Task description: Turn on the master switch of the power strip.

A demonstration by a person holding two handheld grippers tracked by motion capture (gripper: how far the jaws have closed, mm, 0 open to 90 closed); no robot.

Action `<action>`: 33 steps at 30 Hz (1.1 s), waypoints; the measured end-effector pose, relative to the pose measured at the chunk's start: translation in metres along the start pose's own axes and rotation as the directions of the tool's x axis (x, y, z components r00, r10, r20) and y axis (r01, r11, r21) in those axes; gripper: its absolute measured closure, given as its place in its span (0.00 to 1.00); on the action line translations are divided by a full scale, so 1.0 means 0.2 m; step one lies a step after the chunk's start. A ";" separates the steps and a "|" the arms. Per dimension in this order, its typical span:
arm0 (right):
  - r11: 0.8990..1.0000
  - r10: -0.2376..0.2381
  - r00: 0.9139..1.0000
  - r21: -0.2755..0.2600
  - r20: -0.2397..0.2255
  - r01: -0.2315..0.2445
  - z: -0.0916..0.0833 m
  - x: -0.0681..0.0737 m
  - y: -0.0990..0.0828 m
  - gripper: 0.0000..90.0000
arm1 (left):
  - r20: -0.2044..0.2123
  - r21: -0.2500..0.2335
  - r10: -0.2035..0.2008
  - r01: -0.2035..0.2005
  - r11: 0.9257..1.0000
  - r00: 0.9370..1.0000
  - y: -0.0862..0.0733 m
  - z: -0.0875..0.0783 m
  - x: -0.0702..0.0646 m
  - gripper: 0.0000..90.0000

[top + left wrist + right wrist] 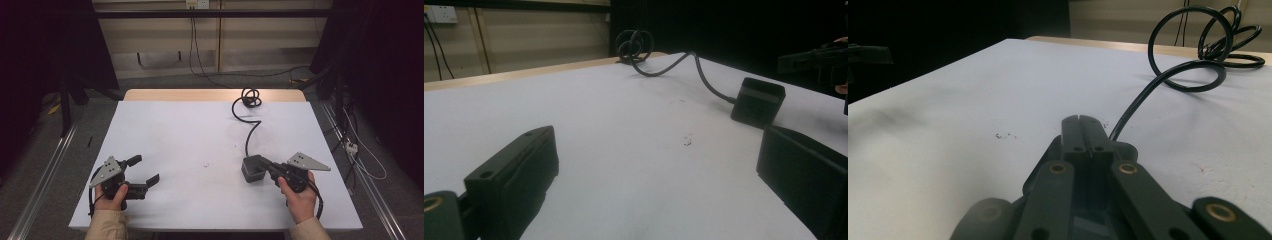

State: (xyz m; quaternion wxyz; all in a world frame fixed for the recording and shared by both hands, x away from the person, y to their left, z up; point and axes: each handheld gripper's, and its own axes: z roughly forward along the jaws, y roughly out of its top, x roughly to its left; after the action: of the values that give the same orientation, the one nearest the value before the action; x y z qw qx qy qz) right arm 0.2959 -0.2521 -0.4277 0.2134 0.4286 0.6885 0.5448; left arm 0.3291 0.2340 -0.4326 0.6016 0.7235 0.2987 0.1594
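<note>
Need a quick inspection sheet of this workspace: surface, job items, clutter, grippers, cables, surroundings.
Surface: white table top, a few small dark specks.
Job's things: black power adapter, upright at the right gripper's tips.
Clutter: nothing seen.
Grippers: left gripper open, holding nothing; right gripper shut, tips against the adapter.
Cables: adapter cord runs to a coil at the far edge.
Surroundings: wall socket, dark curtains.

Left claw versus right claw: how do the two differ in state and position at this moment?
The left claw stands wide open with only bare table between its jaws; the right claw is shut, jaws together. The left claw lies apart from the black power adapter, which sits across the table from it; the right claw's tips sit right at the adapter, though whether they pinch it cannot be told. Both are black, hand-held, and low over the white table.
</note>
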 end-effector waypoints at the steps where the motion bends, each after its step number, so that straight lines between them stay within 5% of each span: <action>1: 1.000 -0.003 1.000 0.002 -0.001 0.003 0.00 0.00 0.00 1.00 | 0.000 0.001 0.000 0.000 1.000 1.000 0.00 0.00 0.00 0.03; 33: 0.997 -0.045 0.999 0.057 -0.003 0.045 0.04 0.00 -0.03 1.00 | 0.002 0.004 -0.001 0.001 1.000 1.000 0.00 0.01 0.00 0.03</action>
State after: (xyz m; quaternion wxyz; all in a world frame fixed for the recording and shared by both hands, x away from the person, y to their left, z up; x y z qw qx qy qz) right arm 0.2999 -0.2472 -0.4364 0.2127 0.4182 0.7136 0.5203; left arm 0.3300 0.2331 -0.4335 0.6003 0.7248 0.2991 0.1577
